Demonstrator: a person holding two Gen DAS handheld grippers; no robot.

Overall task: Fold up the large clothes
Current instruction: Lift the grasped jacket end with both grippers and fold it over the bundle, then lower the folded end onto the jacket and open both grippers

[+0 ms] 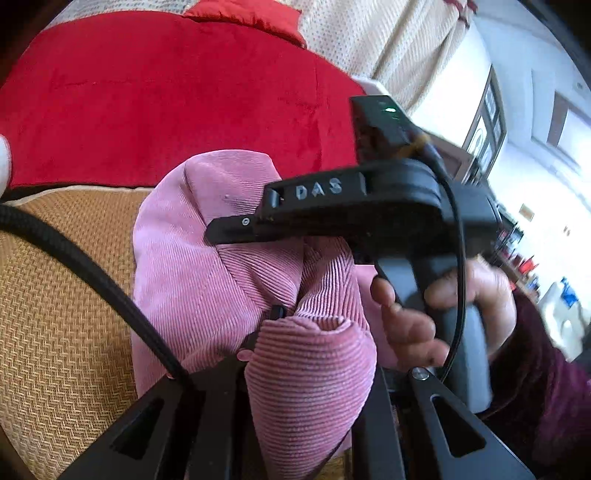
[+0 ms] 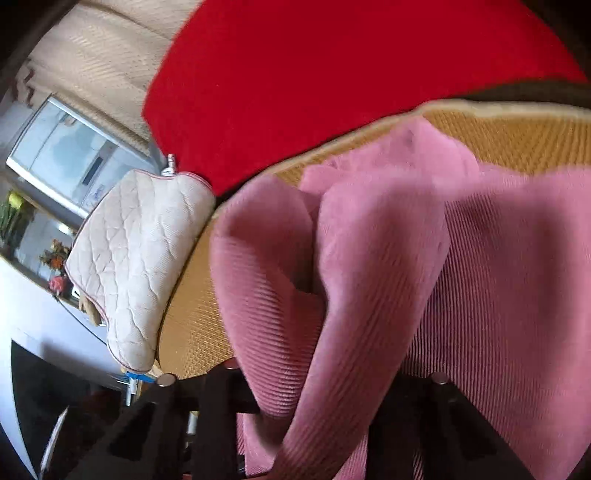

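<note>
A pink corduroy garment [image 1: 207, 266] lies bunched on a tan woven mat [image 1: 62, 295]. My left gripper [image 1: 291, 354] is shut on a fold of the pink cloth, which bulges between its black fingers. My right gripper [image 1: 236, 229] shows in the left wrist view, held by a hand [image 1: 417, 325], its fingers laid over the garment's upper fold. In the right wrist view the garment [image 2: 461, 258] fills the frame and a thick fold runs into my right gripper [image 2: 306, 413], which is shut on it. The fingertips are hidden by cloth.
A red cushion [image 1: 166, 92] stands behind the mat, with cream fabric [image 1: 369, 33] above it. A white quilted pad [image 2: 136, 254] lies at the mat's left edge in the right wrist view. A black cable [image 1: 92, 277] crosses the mat. Room furniture lies beyond.
</note>
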